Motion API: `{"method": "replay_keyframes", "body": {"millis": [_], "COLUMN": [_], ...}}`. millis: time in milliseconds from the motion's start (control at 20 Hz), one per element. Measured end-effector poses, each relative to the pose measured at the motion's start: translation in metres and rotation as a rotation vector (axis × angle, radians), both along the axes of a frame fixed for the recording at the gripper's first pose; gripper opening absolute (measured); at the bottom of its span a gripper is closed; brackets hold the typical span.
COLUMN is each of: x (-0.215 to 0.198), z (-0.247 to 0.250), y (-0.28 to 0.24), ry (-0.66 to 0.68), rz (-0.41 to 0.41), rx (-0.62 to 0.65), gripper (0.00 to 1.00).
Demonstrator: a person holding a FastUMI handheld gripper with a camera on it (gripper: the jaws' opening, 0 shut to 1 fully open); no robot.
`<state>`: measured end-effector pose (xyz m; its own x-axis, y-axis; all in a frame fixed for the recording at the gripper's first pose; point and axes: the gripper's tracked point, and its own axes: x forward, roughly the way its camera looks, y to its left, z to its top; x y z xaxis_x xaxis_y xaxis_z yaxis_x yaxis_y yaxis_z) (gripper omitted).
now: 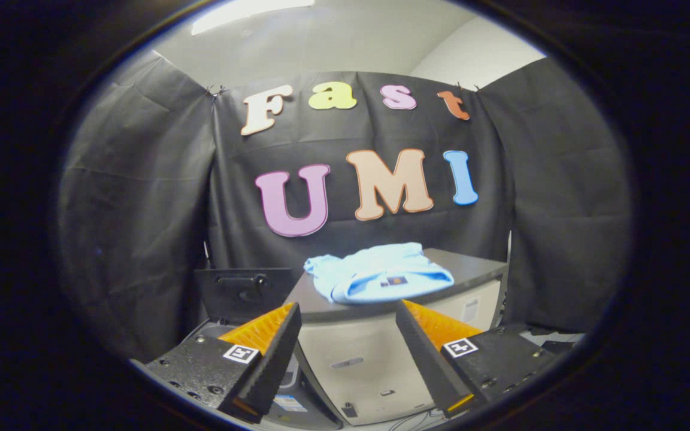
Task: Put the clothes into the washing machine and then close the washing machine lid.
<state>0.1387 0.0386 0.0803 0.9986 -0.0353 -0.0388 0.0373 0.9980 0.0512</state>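
Note:
A light blue garment (378, 272) lies crumpled on the dark top (471, 269) of a pale boxy unit (357, 353), just ahead of my fingers and slightly above them. My gripper (348, 306) is open, its fingers spread wide with nothing between them, and the unit's front face shows through the gap. Left of the unit, beyond my left finger (273, 335), a black panel (243, 290) with a handle stands upright. It looks like a raised washing machine lid. The machine's opening below it is hidden by that finger.
Black cloth walls close the booth at the back and on both sides. A small label and dark fittings (348, 410) sit low on the pale unit's front. Dark objects (536, 335) lie low at the right, beyond my right finger.

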Motion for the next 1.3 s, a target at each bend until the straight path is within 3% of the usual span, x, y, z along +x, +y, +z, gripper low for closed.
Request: {"method": "replay_keyframes", "body": {"millis": [300,500,800,1000,1150,1250,1300], "x": [0.054,0.1,0.191,0.231,0.242,0.24,0.253], "z": [0.022,0.015,-0.02,-0.046,-0.073,-0.087,-0.084], "y": [-0.012,-0.017,-0.032,-0.068,-0.064,-0.063,-0.065], "ry": [0.047,0.143,0.405,0.514,0.62,0.703,0.655], "rz": [-0.017,-0.017,-0.039,-0.114,-0.09,-0.054,-0.04], "rx": [0.021,-0.051,-0.099,-0.153,-0.069,-0.096,-0.094], "gripper": [0.96,0.96,0.97,0.99,0.99,0.98,0.97]}}
